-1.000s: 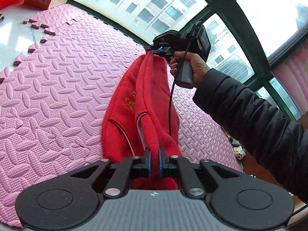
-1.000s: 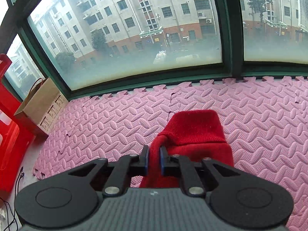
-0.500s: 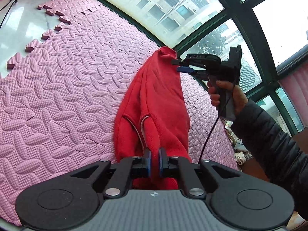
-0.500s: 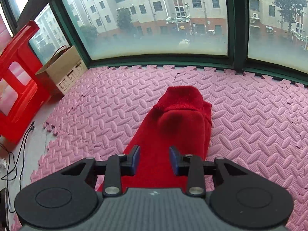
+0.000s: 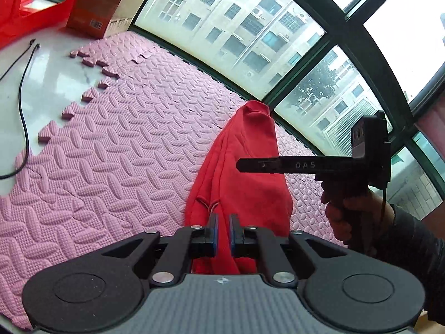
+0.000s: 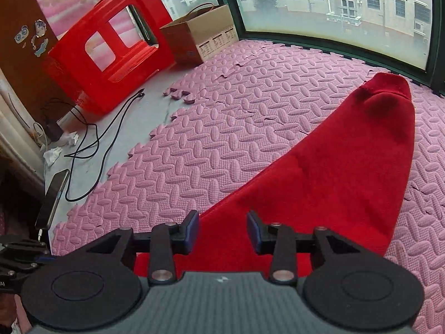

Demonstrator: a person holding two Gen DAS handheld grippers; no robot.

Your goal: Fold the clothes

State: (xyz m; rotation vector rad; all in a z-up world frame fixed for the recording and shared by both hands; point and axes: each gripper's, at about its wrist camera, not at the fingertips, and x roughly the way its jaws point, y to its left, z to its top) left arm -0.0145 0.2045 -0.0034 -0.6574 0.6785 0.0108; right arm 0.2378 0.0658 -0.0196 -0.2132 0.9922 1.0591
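A red fleece garment (image 5: 244,172) lies folded lengthwise on the pink foam mat (image 5: 111,153), its cuffed end toward the window. My left gripper (image 5: 223,232) is shut on the near end of the cloth. In the right wrist view the same red garment (image 6: 333,172) stretches away to the upper right. My right gripper (image 6: 223,229) hovers above its near part, jaws opening, with nothing pinched between the fingers. In the left wrist view the right gripper (image 5: 243,165) is seen from the side, held by a hand (image 5: 353,217) in a dark sleeve.
A red plastic stool (image 6: 111,47) and a cardboard box (image 6: 200,36) stand beyond the mat's jagged left edge. Black cables (image 6: 91,139) and a phone (image 6: 52,197) lie on the bare floor there. Green-framed windows (image 5: 250,41) bound the mat at the back.
My right gripper let go of the garment's cuffed end, opened, and swung back toward the near end. The cuffed end dropped onto the mat. My left gripper kept its grip.
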